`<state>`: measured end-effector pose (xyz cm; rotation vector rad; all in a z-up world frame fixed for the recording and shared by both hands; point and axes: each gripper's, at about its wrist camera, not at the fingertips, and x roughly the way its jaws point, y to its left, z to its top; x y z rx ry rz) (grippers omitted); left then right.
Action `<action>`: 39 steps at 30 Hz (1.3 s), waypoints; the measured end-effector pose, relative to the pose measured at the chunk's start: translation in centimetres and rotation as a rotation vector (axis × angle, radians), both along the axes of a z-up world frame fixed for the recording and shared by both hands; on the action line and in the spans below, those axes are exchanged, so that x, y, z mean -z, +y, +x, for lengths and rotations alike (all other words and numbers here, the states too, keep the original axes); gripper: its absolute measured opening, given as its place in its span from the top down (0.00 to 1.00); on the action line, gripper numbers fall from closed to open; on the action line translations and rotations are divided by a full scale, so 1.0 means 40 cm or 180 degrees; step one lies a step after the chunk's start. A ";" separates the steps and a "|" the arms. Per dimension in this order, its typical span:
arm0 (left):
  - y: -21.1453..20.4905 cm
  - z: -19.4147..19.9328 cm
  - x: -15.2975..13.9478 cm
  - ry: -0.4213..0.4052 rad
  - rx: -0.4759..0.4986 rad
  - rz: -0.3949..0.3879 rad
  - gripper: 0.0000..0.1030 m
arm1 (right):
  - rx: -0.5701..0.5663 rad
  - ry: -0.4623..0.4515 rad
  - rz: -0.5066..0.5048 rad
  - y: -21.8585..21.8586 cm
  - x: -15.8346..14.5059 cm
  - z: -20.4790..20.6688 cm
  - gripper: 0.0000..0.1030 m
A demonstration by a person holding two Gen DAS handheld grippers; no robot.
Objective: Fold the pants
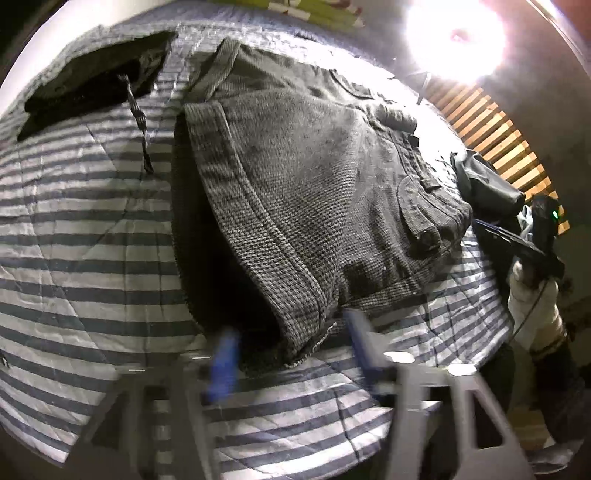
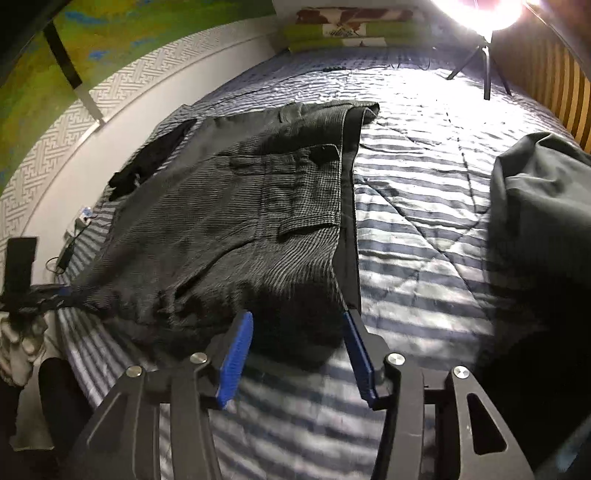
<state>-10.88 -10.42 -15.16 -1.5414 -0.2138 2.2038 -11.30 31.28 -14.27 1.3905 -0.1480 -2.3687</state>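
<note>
Grey corduroy pants (image 1: pixel 314 166) lie folded on a blue-and-white striped bedcover (image 1: pixel 92 240). Their waistband and button point right in the left wrist view. My left gripper (image 1: pixel 290 323) is open, its blurred blue pads on either side of the near hem corner. In the right wrist view the pants (image 2: pixel 221 229) spread ahead. My right gripper (image 2: pixel 297 314) is open just above their near edge. The left gripper (image 2: pixel 44 295) sits at the pants' far-left corner. A hand in a white sleeve holds the right gripper (image 1: pixel 517 243) beside the waistband.
A folded black garment (image 1: pixel 92 85) with a drawstring lies beyond the pants, and a dark green garment (image 2: pixel 535 206) is heaped at the right. A bright lamp on a tripod (image 2: pixel 484 62) stands on the bed's far side. Green pillows (image 2: pixel 332 33), a wall and a slatted headboard (image 1: pixel 491 136) border the bed.
</note>
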 end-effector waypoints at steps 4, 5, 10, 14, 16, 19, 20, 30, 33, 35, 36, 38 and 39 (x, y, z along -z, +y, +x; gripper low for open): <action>0.028 0.006 0.026 0.0102 0.0072 -0.0135 0.43 | -0.0019 -0.0071 -0.0096 -0.017 0.031 -0.024 0.79; 0.047 0.005 0.039 0.0092 0.0133 -0.0235 0.65 | -0.0048 -0.0111 -0.0123 -0.020 0.033 -0.023 0.86; 0.079 0.005 0.033 0.0030 0.0200 -0.0281 0.84 | -0.0154 0.0094 0.0034 -0.020 -0.038 0.030 0.90; 0.064 0.052 -0.063 0.0089 0.0251 0.0004 0.85 | -0.0121 0.0250 -0.0046 0.016 -0.126 0.100 0.91; 0.066 0.081 -0.091 0.0126 0.0327 0.0003 0.85 | -0.0091 0.0311 -0.0093 0.035 -0.155 0.135 0.92; 0.069 0.106 -0.064 0.0006 0.0430 -0.0121 0.85 | 0.0003 0.0223 -0.0052 0.049 -0.130 0.154 0.94; 0.066 0.105 -0.032 -0.0109 0.0407 -0.0182 0.85 | 0.0022 0.0140 -0.0045 0.047 -0.108 0.154 0.94; 0.056 0.101 0.013 -0.0129 0.0273 -0.0243 0.85 | 0.0164 -0.0070 0.0032 0.061 -0.036 0.138 0.95; 0.060 0.113 0.010 -0.0091 0.0275 -0.0257 0.85 | 0.0138 -0.0007 0.0003 0.076 -0.041 0.138 0.67; 0.057 0.104 0.015 -0.0090 0.0260 -0.0266 0.85 | 0.0069 0.0031 0.0006 0.072 -0.033 0.139 0.60; 0.057 0.103 0.015 -0.0087 0.0249 -0.0260 0.85 | 0.0024 0.0042 0.0033 0.065 -0.029 0.137 0.60; 0.056 0.097 0.011 -0.0073 0.0245 -0.0233 0.85 | -0.0049 0.0084 0.0139 0.049 -0.021 0.134 0.60; 0.056 0.093 0.007 -0.0068 0.0234 -0.0224 0.85 | -0.0078 0.0112 0.0202 0.042 -0.016 0.130 0.60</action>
